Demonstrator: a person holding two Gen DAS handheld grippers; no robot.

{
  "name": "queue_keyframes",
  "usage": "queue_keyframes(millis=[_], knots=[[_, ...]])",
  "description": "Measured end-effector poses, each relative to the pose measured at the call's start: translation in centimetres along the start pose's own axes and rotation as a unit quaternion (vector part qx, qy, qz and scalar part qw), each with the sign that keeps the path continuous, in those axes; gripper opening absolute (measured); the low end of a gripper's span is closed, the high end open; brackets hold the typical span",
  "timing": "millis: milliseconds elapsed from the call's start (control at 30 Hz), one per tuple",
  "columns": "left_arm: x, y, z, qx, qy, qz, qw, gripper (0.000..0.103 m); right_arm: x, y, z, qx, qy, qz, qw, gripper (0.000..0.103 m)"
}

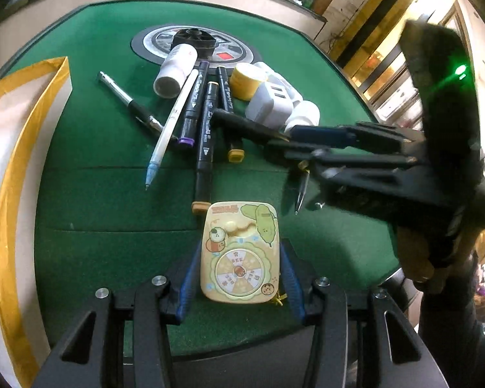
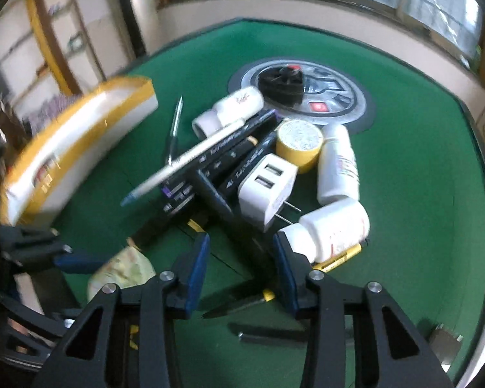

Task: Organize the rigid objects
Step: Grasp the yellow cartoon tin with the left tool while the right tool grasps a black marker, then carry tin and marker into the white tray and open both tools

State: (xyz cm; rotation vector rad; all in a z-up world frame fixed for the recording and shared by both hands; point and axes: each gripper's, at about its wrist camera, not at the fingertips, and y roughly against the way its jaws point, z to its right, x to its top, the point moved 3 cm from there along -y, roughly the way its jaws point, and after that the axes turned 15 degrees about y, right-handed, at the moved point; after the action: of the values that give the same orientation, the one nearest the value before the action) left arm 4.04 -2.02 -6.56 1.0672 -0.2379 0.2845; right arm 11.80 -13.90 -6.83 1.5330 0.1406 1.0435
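Left wrist view looks down on a green table [image 1: 97, 194], where the left gripper [image 1: 241, 278] has its blue pads on both sides of a small yellow case [image 1: 241, 255] with cartoon pictures; the pads press on its two edges, so the case is clamped and lies on the felt just before the camera. Beyond it is a heap of things: a white pen [image 1: 173, 129] with a blue tip, three black markers [image 1: 205, 135] close together, a silver pen [image 1: 129, 102] a little apart on the left, a white bottle [image 1: 174, 71] on its side, a yellow tape roll [image 1: 247, 80] and a white charger [image 1: 270, 103]. A box [image 1: 13, 161] with yellow edges stands at the left border of the table. From the right side the right gripper [image 1: 284, 144] reaches into the heap, and a dark pen [image 1: 242, 126] lies between its fingers. Right wrist view shows the same gripper [image 2: 239, 271] with its jaws partly apart; the dark pen [image 2: 242, 255] passes between the pads, but I cannot tell if they press on it. Another white bottle [image 2: 336, 229] touches the right pad there, and the charger [image 2: 268, 190] is just behind.
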Motion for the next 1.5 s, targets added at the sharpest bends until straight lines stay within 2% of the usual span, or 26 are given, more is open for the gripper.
queue_keyframes(millis=[100, 167, 200, 400, 600, 633, 767, 967, 1033, 1167, 1500], knots=[[0.2, 0.2, -0.6, -0.005, 0.021, -0.003, 0.9998, 0.049, 0.2, -1.4, -1.2, -0.021, 0.040, -0.027, 0.999, 0.033], [-0.1, 0.6, -0.9, 0.004, 0.026, -0.001, 0.9996, 0.049, 0.3, -1.4, -1.7, -0.019, 0.047, -0.031, 0.998, 0.017], [-0.2, 0.7, -1.1, 0.007, 0.027, -0.002, 0.9996, 0.049, 0.3, -1.3, -2.1, -0.020, 0.052, -0.037, 0.998, 0.014], [-0.5, 1.4, -2.1, 0.010, 0.047, 0.004, 0.9988, 0.049, -0.1, -0.3, -4.9, -0.040, 0.095, -0.031, 0.994, 0.014], [-1.1, 2.1, -2.5, 0.007, 0.057, 0.022, 0.9981, 0.049, -0.6, 1.2, -4.0, 0.002, 0.013, 0.010, 1.000, 0.014], [-1.3, 2.2, -2.8, 0.002, 0.061, 0.024, 0.9978, 0.049, -0.8, 1.4, -3.6, 0.021, -0.015, 0.021, 0.999, 0.014], [-1.0, 2.3, -3.7, -0.013, 0.080, 0.025, 0.9964, 0.049, -1.4, 2.9, -3.4, 0.047, -0.091, 0.059, 0.993, 0.014], [-0.6, 2.5, -3.2, 0.019, 0.068, 0.046, 0.9964, 0.049, -3.0, 3.8, -3.7, 0.036, -0.165, 0.082, 0.982, 0.014], [-0.5, 2.7, -3.1, 0.031, 0.061, 0.052, 0.9963, 0.049, -3.3, 3.9, -3.7, 0.045, -0.178, 0.088, 0.979, 0.014], [-0.3, 3.1, -3.4, 0.023, 0.067, 0.045, 0.9965, 0.049, -3.4, 3.3, -3.8, 0.053, -0.205, 0.088, 0.973, 0.014], [0.2, 7.0, -3.5, -0.035, 0.083, 0.056, 0.9944, 0.049, -2.7, 3.2, -4.8, 0.062, -0.205, 0.088, 0.973, 0.014]])
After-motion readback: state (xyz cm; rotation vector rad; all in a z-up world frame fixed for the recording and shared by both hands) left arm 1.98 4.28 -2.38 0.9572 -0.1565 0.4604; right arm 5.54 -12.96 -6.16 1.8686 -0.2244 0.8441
